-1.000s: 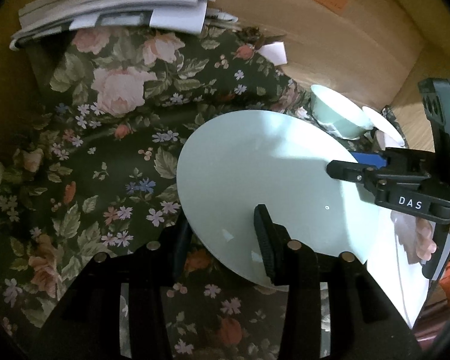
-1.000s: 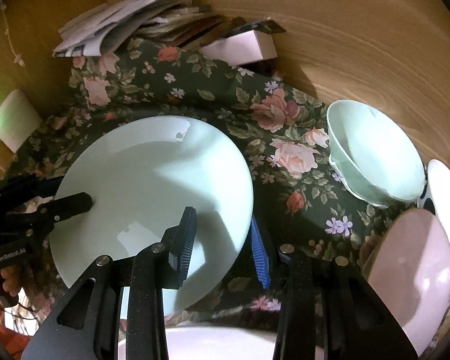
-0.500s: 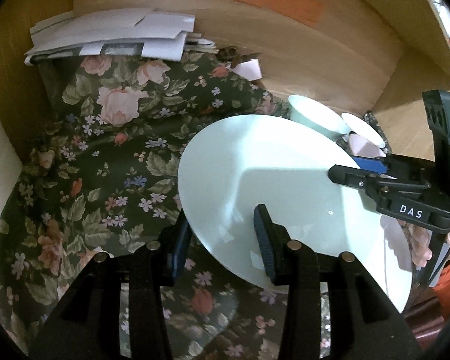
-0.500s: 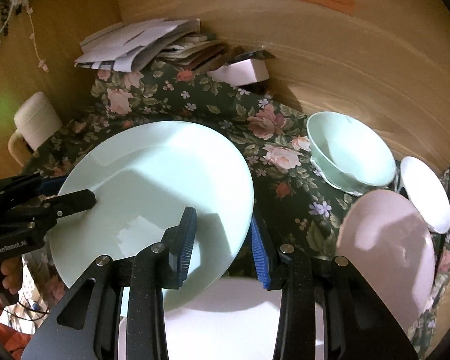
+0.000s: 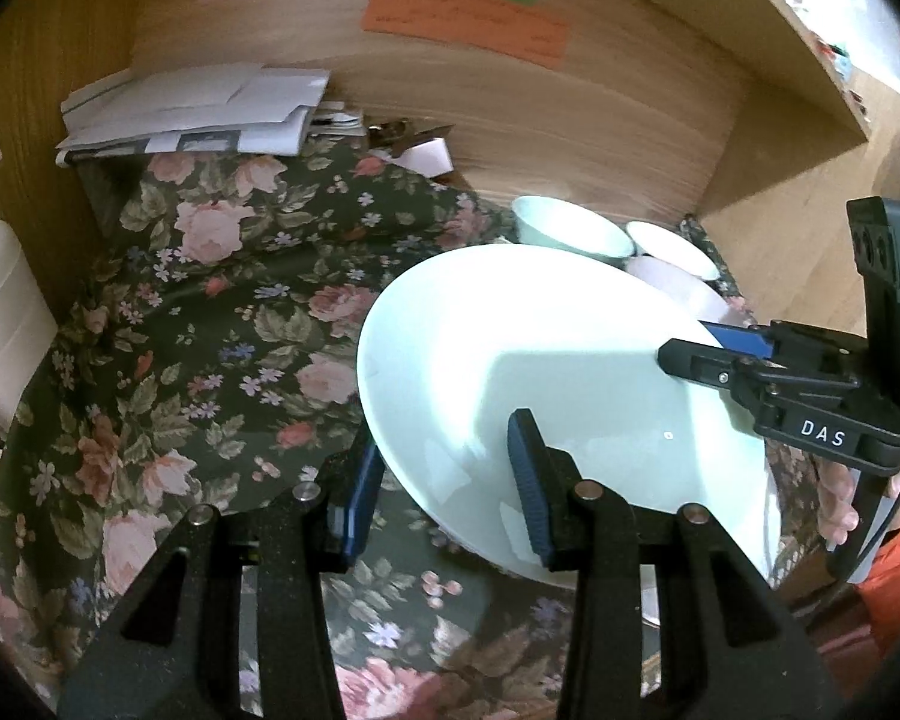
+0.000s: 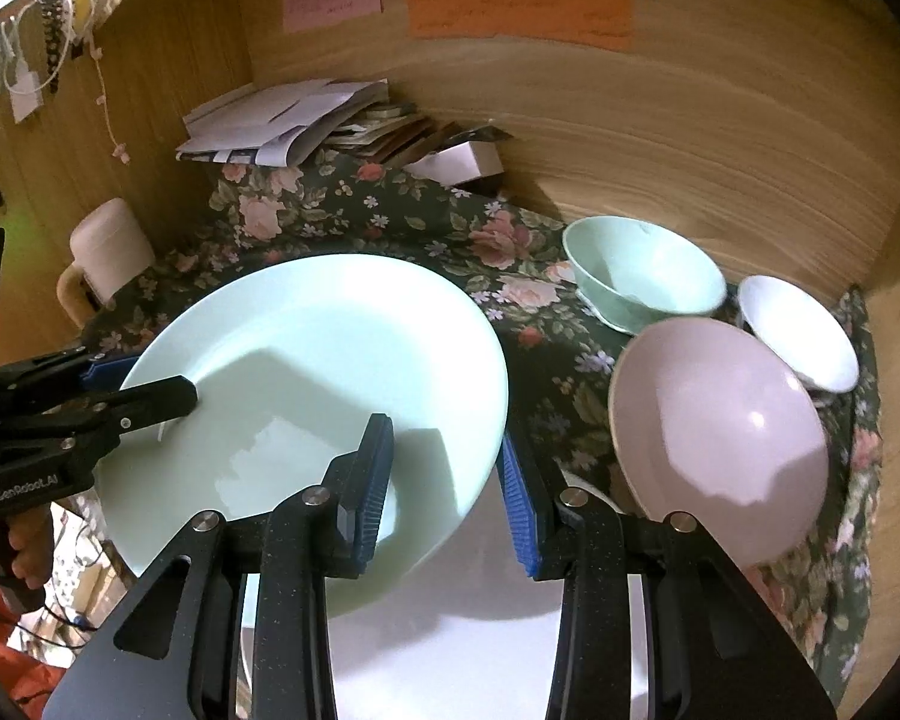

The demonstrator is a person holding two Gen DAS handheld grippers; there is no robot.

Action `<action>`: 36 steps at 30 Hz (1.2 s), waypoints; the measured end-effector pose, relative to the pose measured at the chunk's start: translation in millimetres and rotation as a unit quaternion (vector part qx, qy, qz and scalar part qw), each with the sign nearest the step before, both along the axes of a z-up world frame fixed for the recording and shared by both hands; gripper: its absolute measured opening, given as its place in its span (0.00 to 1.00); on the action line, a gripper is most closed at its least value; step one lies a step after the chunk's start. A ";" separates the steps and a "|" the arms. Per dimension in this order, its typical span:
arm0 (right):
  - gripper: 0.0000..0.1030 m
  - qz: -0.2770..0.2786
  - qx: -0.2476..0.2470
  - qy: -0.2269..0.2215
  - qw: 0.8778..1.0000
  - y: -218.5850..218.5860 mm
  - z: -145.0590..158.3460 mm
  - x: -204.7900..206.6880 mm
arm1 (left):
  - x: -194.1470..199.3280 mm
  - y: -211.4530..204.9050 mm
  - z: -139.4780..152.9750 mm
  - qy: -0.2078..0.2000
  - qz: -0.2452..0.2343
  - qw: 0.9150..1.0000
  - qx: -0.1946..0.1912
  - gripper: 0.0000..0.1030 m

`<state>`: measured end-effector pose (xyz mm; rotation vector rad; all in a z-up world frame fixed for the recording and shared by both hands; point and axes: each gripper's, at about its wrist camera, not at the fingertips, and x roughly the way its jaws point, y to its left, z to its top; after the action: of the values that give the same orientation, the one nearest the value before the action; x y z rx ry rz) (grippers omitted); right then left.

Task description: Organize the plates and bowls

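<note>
Seen from the left wrist, the left gripper (image 5: pixel 450 468) has its jaws set narrow over the near left rim of the pale green plate (image 5: pixel 546 384): one blue pad lies on the plate's top face and the other sits under the edge, so the rim is pinched between them. The right gripper (image 5: pixel 699 348) comes in from the right and bites the opposite rim the same way. The plate is held tilted above the floral cloth (image 5: pixel 210 324), its far edge higher. It is a wide, shallow, glossy plate, plain pale green with a soft shadow across its middle. Beyond its far right edge sit a green bowl (image 5: pixel 564 228) and a white bowl (image 5: pixel 672 246), near the wooden back wall (image 5: pixel 570 120). A stack of papers (image 5: pixel 192 108) lies at the far left.

Seen from the right wrist, the right gripper (image 6: pixel 447 480) clamps the plate's (image 6: pixel 330 372) near right rim, one pad on top, one below the edge. The left gripper (image 6: pixel 144 384) holds the left rim. A white plate (image 6: pixel 462 630) lies beneath, close to the camera. To the right sit a pink bowl (image 6: pixel 720 438), tipped on its side, touching the green bowl (image 6: pixel 648 276) and the white bowl (image 6: pixel 798 336) behind it. A cream mug (image 6: pixel 108 252) stands at the far left.
</note>
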<state>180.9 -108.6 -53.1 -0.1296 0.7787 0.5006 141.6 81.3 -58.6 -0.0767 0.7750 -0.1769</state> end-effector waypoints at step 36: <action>0.32 -0.079 0.024 0.029 0.996 -87.2 -39.2 -71.3 | -36.3 -87.4 -31.7 0.014 -0.084 0.996 0.037 0.40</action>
<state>109.6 -195.8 -92.3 -0.0090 0.8261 0.3738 105.3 -6.2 -90.3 0.0577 0.8146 -0.3070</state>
